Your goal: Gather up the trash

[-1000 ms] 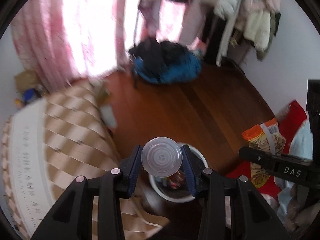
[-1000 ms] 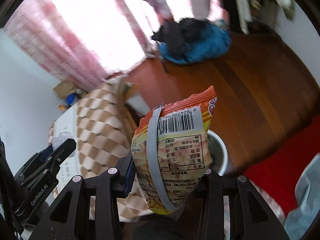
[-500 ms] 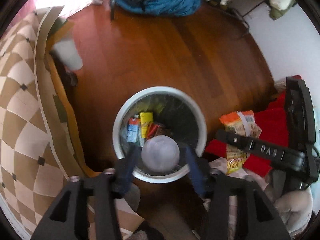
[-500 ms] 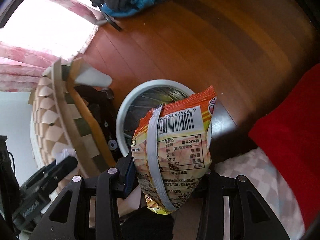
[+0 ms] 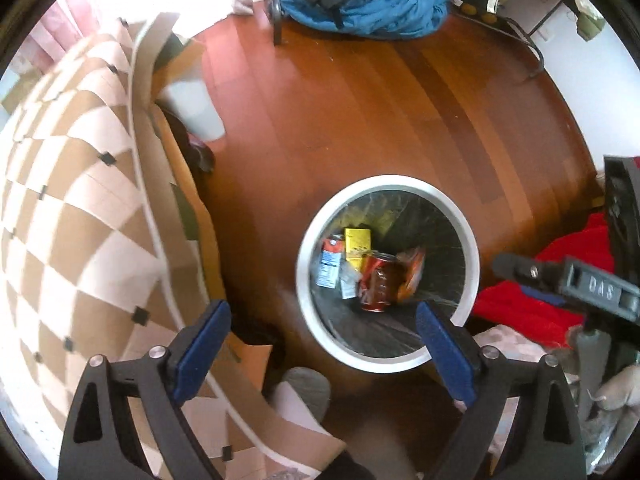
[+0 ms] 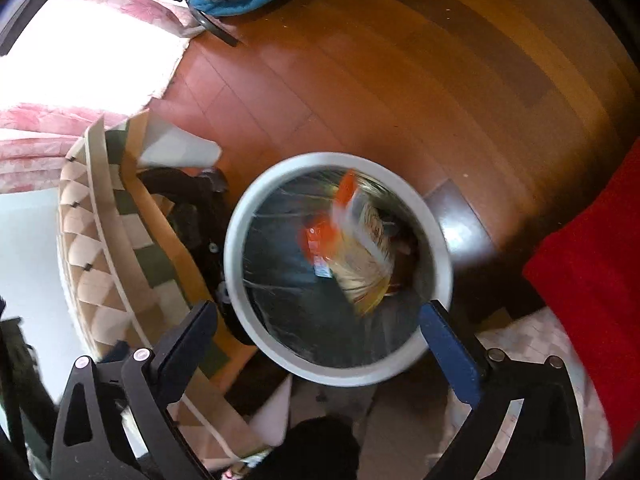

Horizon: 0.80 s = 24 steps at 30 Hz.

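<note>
Dropping trash into the bin.
Both the left gripper (image 5: 323, 333) and right gripper (image 6: 318, 330) have just spread open and empty above the white trash bin (image 6: 236, 224); the snack bag (image 6: 360, 236) tumbles inside; next, find more trash.

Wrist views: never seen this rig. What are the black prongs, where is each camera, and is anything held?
There is no robot arm here. A person holds a two-finger gripper in each hand, and each has a fisheye camera looking along its fingers, so the black prongs with blue pads at the bottom of each picture are the gripper's own fingers. Both cameras look down at a white bin on a wood floor. The left gripper is open and empty; its jaws have just been opening. Inside the bin lie a red can and small cartons. The right gripper has also just been opening and holds nothing: its snack bag shows blurred inside the bin. A checked cover lies to the left, a red cloth to the right.
</note>
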Available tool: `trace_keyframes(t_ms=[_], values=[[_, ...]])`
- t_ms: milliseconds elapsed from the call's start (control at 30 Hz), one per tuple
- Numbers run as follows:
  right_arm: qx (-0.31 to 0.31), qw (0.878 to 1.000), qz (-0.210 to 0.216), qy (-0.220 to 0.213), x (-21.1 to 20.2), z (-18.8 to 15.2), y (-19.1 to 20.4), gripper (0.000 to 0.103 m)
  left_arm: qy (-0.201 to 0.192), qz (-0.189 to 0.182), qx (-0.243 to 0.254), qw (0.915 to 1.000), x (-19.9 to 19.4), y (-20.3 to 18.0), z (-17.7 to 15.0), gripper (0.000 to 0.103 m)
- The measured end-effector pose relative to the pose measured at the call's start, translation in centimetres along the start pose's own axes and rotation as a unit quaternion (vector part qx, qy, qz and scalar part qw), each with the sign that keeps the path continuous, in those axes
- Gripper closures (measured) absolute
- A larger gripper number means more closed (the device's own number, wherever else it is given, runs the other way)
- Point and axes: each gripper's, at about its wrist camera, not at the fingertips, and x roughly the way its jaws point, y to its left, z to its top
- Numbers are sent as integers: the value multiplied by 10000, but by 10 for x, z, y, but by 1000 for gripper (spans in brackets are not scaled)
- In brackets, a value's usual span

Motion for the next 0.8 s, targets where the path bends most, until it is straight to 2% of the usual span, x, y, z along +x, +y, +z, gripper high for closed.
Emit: trace_keyframes(t_ms=[200, 367, 500, 800], values=[[-248, 9978, -560, -247, -24, -36, 2, 0, -140, 183, 111, 9997, -24, -5, -9, 8], [-492, 9944, -792, -498, -60, -67, 14, 0, -314, 186, 187, 9992, -59, -10, -16, 8], [-602, 9930, -750, -689, -98, -91, 28, 0, -504, 107, 236, 9984, -98, -11, -27, 8], [-998, 9863, -401, -1251, -205, -160, 67, 0, -1254, -307, 339, 9911, -212, -12, -73, 8]])
